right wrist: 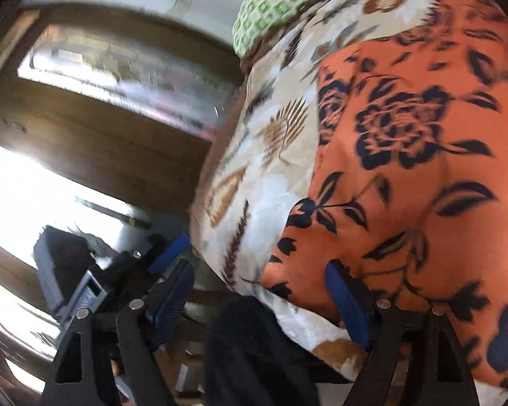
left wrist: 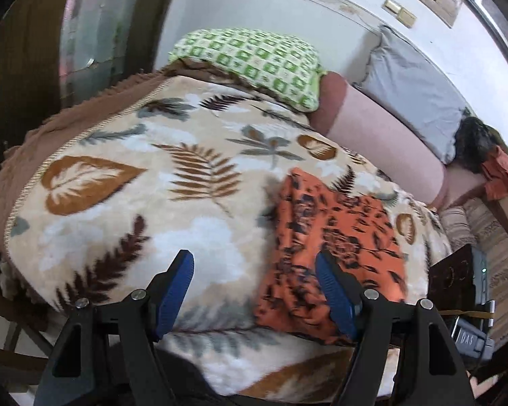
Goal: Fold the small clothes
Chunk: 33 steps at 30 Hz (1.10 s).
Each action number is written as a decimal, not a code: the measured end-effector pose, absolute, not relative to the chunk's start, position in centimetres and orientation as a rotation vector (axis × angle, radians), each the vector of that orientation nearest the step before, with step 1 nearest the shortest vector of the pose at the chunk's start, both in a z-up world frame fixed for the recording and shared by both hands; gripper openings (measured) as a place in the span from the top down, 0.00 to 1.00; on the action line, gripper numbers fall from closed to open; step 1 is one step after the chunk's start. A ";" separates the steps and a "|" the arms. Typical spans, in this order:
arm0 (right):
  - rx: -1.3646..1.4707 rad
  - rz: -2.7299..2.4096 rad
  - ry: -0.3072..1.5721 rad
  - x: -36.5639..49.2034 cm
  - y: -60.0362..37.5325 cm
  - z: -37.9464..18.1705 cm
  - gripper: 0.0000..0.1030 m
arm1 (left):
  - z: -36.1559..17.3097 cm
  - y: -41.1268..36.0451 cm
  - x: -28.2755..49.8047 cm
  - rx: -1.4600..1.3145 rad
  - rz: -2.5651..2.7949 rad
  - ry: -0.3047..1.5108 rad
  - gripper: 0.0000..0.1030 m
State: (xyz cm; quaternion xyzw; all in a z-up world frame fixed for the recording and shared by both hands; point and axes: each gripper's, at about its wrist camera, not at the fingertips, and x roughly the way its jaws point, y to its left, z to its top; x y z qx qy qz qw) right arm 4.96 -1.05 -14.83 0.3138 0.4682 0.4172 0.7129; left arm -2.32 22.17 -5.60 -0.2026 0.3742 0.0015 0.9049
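Your orange floral garment (left wrist: pixel 335 230) lies near the front edge of the bed, already a compact shape with a straight left side, so at least one fold looks done; whether another is left, you must judge. Your left gripper (left wrist: pixel 254 291) stands with jaws apart and nothing between them, just short of the cloth. Your right gripper (right wrist: pixel 259 294) is spread too, one finger at the garment's hem, gripping nothing. The bed wears a plush leaf-print blanket (left wrist: pixel 125 182), with a green checked pillow (left wrist: pixel 254 61), a pink bolster (left wrist: pixel 372 128) and a grey cushion (left wrist: pixel 413 88) along the white wall.
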 end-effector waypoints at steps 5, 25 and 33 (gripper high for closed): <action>0.786 0.873 0.960 4.2 -6.0 -14.1 0.20 | -7.5 17.9 -0.7 -0.307 -0.132 0.884 0.27; 0.802 0.606 0.976 8.2 -19.6 -14.9 0.18 | -8.9 18.5 2.0 -0.198 0.004 0.934 0.51; 0.927 0.662 1.101 13.2 -18.4 -18.3 0.18 | -6.4 12.5 6.4 -0.096 -0.174 0.853 0.42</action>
